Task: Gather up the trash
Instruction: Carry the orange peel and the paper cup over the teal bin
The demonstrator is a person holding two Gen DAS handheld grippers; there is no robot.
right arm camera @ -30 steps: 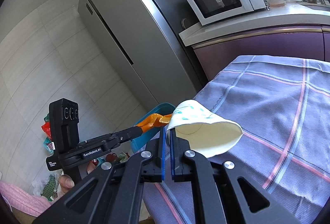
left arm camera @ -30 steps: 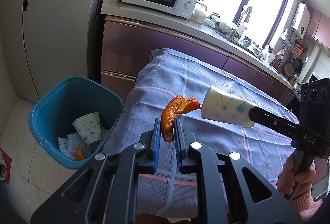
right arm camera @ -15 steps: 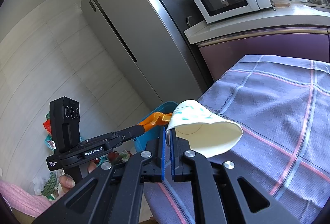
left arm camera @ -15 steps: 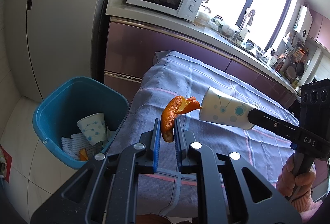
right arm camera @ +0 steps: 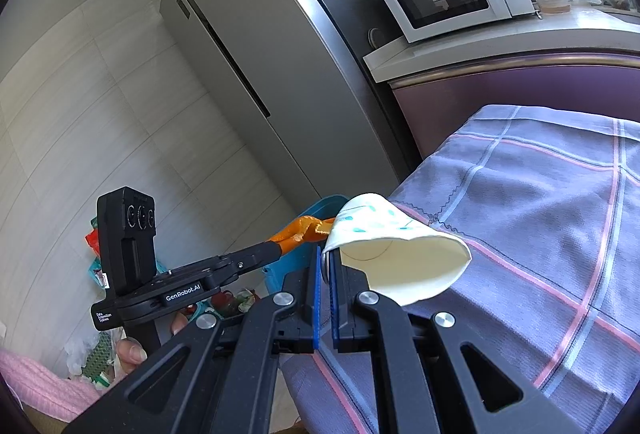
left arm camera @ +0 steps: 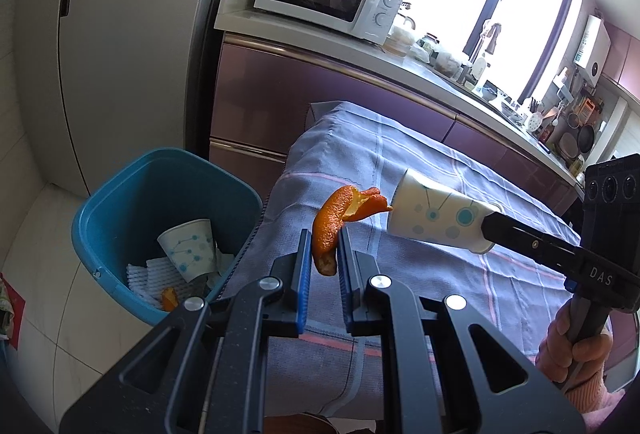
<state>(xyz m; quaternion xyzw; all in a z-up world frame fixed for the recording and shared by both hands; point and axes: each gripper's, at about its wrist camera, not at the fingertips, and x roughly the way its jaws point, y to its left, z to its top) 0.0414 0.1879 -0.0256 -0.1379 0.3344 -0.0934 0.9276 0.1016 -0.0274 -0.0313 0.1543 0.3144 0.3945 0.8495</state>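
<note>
Left tool (left arm camera: 325, 254) pinching curled, pitted orange peel (left arm camera: 334, 220), right tool (right arm camera: 325, 266) clamping squashed dotted paper cup (right arm camera: 396, 258)

— What covers the desk (left arm camera: 400, 170)?
— A blue-grey checked cloth (left arm camera: 440, 274) with pale and pink stripes, draped over its edge.
— And the floor (left arm camera: 44, 234)?
— Pale tiles. A blue bin (left arm camera: 132, 194) stands on it just beside the desk's end, with a paper cup (left arm camera: 188, 248), white wrapping and a bit of orange peel inside.
</note>
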